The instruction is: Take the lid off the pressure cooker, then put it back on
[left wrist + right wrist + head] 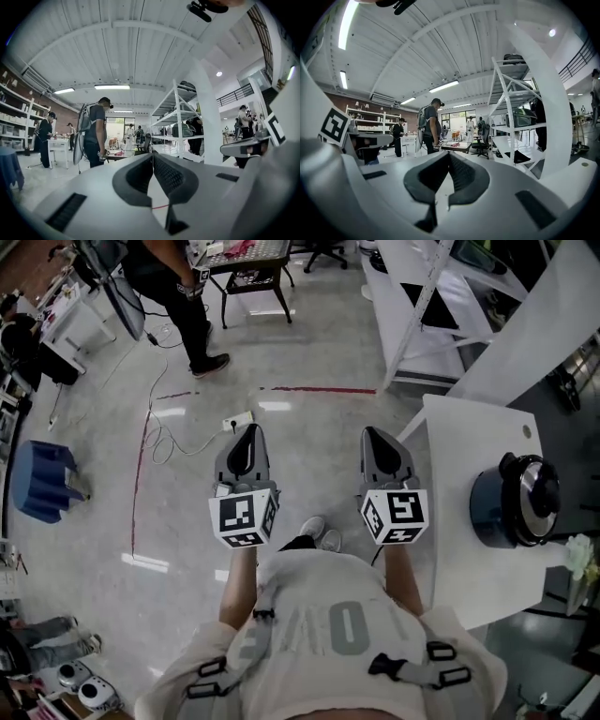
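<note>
Left tongs (247, 431) and right tongs (374, 434) are side by side over the floor, jaws pressed together, nothing held in either. Pressure cooker (506, 507), lid (540, 489) on, sits on white surface (459, 442), right of right tongs, well apart from the 2.

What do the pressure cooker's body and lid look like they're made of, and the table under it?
The cooker body looks like metal under a dark blue, slightly glossy coating, judging by its soft sheen. The lid looks like polished steel: silvery with bright reflections. The table looks like a white matte board, laminate or painted; I can't tell which.
</note>
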Tool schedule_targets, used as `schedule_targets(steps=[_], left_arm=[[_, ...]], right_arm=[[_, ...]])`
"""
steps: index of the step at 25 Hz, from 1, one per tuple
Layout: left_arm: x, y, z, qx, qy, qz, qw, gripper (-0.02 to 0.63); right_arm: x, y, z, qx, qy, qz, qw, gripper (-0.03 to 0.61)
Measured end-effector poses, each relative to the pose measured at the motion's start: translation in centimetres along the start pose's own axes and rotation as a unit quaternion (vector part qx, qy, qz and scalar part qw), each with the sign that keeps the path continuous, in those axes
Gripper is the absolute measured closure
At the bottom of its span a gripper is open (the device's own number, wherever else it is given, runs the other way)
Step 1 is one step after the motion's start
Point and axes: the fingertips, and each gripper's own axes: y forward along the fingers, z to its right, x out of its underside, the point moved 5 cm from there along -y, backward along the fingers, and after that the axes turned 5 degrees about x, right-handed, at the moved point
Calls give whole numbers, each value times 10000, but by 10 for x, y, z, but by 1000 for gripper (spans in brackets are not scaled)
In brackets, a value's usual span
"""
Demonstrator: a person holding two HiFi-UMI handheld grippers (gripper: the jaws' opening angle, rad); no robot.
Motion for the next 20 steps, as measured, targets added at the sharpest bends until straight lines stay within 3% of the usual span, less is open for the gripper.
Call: schedule_targets(steps=[8,9,10,11,12,13,20], left_arm=[[-11,21,-11,78,54,104,9999,594],[-9,22,-15,112,-14,134,9998,594],[-7,23,-18,194,-120,177,9996,586],[-4,26,-20,298,-269,233,9989,489],[-2,29,-22,381,-433,298,9979,316],[0,31,-23,417,-560,351,9969,199],[8,30,-34,393,-525,129,9978,182]], right_arm=[[-14,21,-1,-43,207,21,9998,574],[-12,26,-4,-112,240,3,9996,550],[-10,32,-6,-178,321,18,9993,476],[-8,39,-8,-217,431,71,9988,303],[-6,44,-7,-213,534,137,9983,132],[-5,47,-6,-184,611,174,9978,132],[-6,58,-17,-248,383,-2,9990,133]])
